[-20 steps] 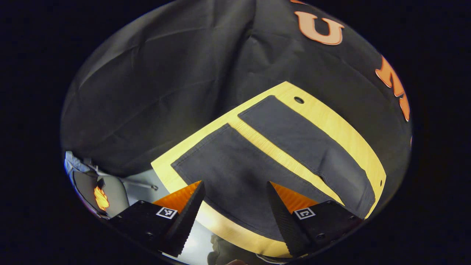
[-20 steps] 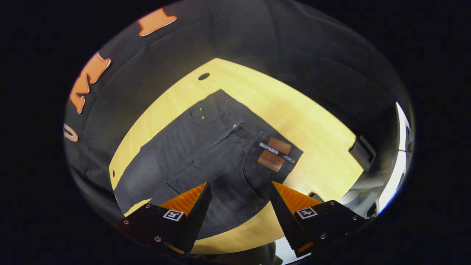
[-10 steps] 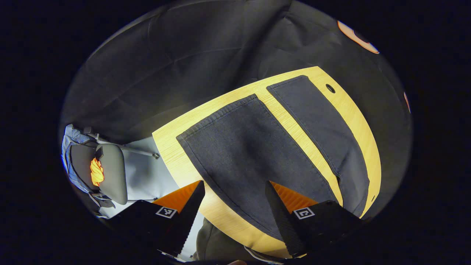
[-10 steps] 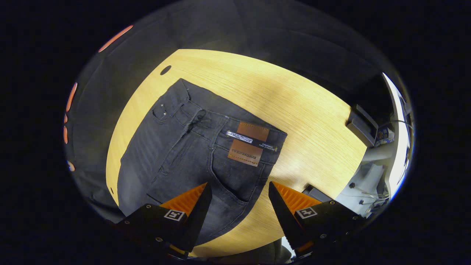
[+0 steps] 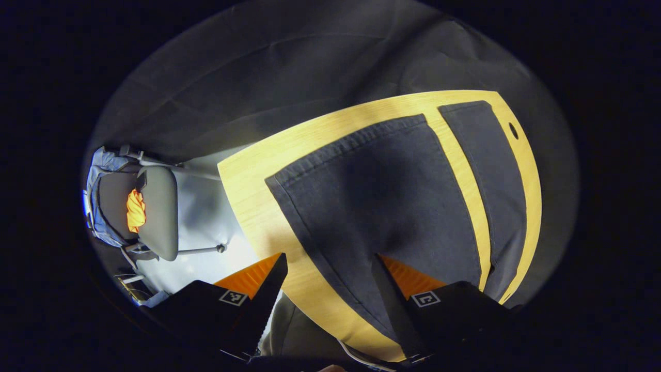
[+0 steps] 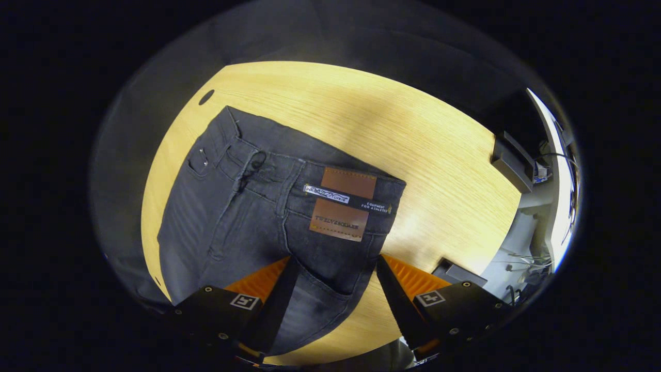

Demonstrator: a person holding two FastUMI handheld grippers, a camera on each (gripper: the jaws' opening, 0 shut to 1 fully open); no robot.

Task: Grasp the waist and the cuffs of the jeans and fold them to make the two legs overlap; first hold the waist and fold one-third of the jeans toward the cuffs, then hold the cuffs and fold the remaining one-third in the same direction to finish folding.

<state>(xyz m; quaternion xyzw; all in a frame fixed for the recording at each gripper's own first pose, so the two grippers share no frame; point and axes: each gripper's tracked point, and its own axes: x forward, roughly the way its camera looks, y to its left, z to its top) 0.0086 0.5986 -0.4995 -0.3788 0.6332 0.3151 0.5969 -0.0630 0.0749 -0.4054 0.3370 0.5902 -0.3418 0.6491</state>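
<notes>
Dark grey jeans lie flat on a light wooden table. In the left gripper view the near leg (image 5: 382, 206) fills the middle with its cuff hem (image 5: 346, 147) toward the far left, and the other leg (image 5: 496, 175) runs beside it at the right. My left gripper (image 5: 328, 289) hovers open above the near leg's edge. In the right gripper view the waist (image 6: 289, 175) with a brown leather patch (image 6: 343, 204) lies ahead. My right gripper (image 6: 333, 289) hangs open over the hip pocket, nothing between its fingers.
The wooden table (image 6: 413, 134) has a small hole (image 6: 206, 96) near its far left corner. A grey chair with an orange item (image 5: 137, 209) stands on the floor off the table's end. Dark boxes (image 6: 511, 160) sit past the table's right edge.
Both grippers have come lower and closer to the jeans. The left view swung toward the cuff end, the right view toward the waist. Both stayed open.
</notes>
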